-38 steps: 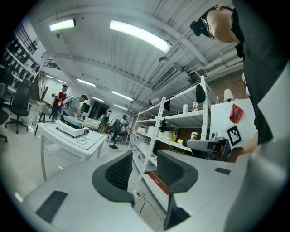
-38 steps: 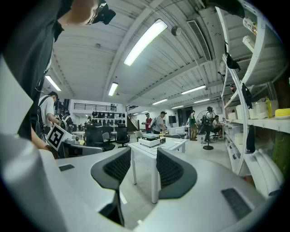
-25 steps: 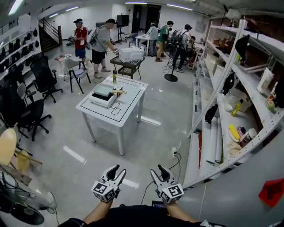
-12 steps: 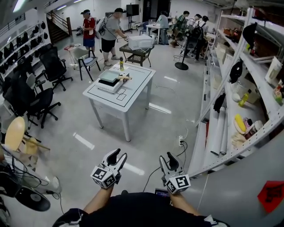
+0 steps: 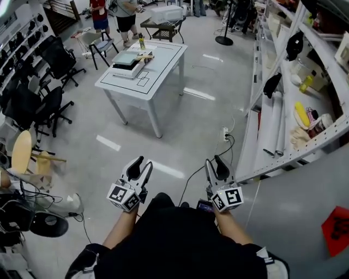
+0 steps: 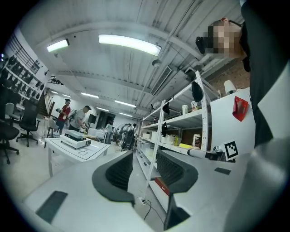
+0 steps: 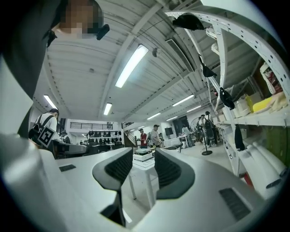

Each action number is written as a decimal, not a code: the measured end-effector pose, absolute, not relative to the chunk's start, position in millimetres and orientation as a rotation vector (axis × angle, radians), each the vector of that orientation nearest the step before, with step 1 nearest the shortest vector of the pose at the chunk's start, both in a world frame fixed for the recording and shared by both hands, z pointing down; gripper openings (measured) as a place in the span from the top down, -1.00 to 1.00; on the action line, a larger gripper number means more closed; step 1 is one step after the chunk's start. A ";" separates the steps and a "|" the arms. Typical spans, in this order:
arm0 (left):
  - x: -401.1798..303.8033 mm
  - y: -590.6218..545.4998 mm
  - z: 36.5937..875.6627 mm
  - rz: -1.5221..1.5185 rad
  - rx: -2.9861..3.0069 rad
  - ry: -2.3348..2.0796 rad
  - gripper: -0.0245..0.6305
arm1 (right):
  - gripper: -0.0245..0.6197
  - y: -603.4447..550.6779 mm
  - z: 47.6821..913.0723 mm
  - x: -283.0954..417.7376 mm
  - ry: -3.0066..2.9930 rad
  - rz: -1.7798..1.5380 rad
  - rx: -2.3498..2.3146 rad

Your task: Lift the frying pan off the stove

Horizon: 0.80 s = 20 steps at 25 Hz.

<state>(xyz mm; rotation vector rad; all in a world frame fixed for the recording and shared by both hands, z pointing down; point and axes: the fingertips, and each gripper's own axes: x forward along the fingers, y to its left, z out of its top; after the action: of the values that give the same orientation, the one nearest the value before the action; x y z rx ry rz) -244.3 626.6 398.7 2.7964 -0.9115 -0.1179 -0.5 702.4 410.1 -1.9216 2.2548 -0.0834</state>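
- White rectangular counter (image 5: pixel 163 59): stands on the open floor, well apart from the person.
- White box-shaped stove (image 5: pixel 121 65): on the counter's left part.
- Flat grey-green frying pan with a pale wooden handle (image 5: pixel 130 55): apparently sits on the stove; too small to confirm.
- Left gripper (image 5: pixel 142 165), right gripper (image 5: pixel 215 163): carried near the body, well short of the counter. Both are moderately parted and empty, probably readied for the approach.

One white square table (image 5: pixel 158 73) bearing one flat grey stove (image 5: pixel 126 57). Two handheld grippers with black jaws: left gripper (image 5: pixel 139 170), right gripper (image 5: pixel 216 169). Two standing people beyond, one in red (image 5: pixel 99 10), one in grey (image 5: pixel 126 8).
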 end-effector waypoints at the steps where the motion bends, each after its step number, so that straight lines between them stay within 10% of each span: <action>1: -243.6 624.5 401.6 -0.115 2.790 -0.917 0.41 | 0.43 701.3 413.0 1.4 2.246 -0.098 -1.925; 20: -194.3 443.2 432.3 -0.150 2.714 -0.897 0.42 | 0.43 539.4 431.2 41.8 2.293 -0.165 -1.964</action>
<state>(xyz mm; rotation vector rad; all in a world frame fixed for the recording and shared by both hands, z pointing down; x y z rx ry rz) -194.3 443.2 432.3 2.7139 -0.8975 -0.1504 41.8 539.4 431.2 -1.9643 2.2933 -0.1645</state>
